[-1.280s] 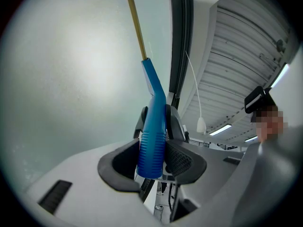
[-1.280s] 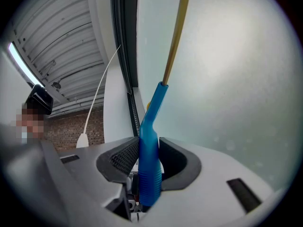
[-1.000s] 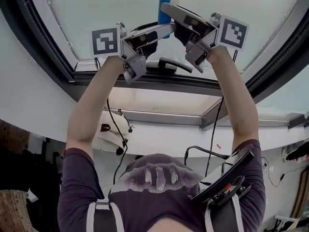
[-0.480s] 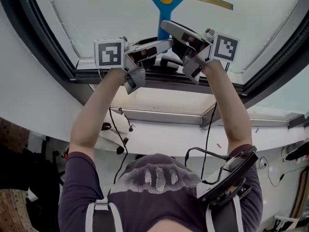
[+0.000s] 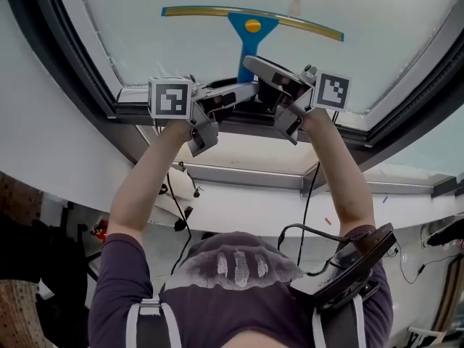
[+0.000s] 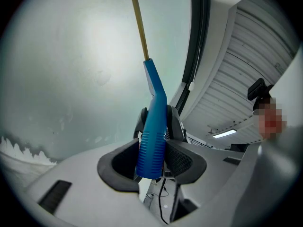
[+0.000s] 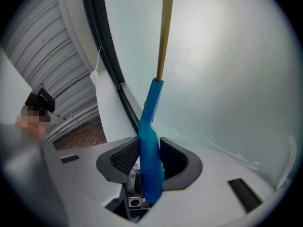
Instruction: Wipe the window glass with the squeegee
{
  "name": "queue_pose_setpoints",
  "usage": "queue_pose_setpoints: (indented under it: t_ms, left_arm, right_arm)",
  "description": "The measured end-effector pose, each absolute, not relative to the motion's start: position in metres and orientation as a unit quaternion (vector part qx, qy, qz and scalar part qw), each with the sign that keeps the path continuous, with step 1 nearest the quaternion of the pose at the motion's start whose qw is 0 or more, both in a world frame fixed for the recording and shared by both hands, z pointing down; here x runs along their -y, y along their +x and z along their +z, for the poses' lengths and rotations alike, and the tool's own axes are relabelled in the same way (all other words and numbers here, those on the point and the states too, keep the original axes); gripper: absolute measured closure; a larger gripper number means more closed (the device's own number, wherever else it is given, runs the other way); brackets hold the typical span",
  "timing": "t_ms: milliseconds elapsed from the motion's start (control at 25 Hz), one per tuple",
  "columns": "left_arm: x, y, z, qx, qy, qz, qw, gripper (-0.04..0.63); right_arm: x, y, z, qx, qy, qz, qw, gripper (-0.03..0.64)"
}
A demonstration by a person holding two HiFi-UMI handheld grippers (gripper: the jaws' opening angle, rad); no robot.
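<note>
A blue squeegee [image 5: 251,36] with a yellow blade bar lies against the window glass [image 5: 181,46], blade across the top, handle pointing down toward me. My left gripper [image 5: 246,87] and right gripper [image 5: 255,69] both close on the blue handle from opposite sides. In the left gripper view the ribbed handle [image 6: 152,141] sits clamped between the jaws of the left gripper [image 6: 154,160], blade bar [image 6: 138,22] above it. In the right gripper view the squeegee handle [image 7: 149,145] runs up between the jaws of the right gripper [image 7: 150,162] to the blade bar [image 7: 165,32].
A dark window frame [image 5: 239,125] and grey sill run under the grippers. The frame's black seal [image 6: 198,46] stands beside the glass, with a corrugated shutter [image 6: 255,60] beyond. Cables [image 5: 308,209] hang below the sill. My arms reach up from below.
The squeegee has slid down the glass: its blade, cut off by the picture's top edge a second ago, now shows whole. Both grippers came down with it toward the sill.
</note>
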State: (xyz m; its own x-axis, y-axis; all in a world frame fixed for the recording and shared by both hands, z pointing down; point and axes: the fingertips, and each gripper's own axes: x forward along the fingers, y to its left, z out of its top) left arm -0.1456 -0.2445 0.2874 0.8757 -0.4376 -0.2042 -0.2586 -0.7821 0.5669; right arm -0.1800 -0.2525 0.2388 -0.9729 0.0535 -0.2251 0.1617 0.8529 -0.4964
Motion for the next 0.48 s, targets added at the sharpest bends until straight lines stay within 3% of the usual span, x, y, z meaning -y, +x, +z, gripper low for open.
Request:
queue_pose_setpoints:
  t_ms: [480]
  left_arm:
    - [0.253,-0.149,0.303,0.195,0.912,-0.156,0.325,0.44]
  right_arm:
    - [0.266,-0.181,0.252,-0.947,0.046,-0.301,0.097,0.486]
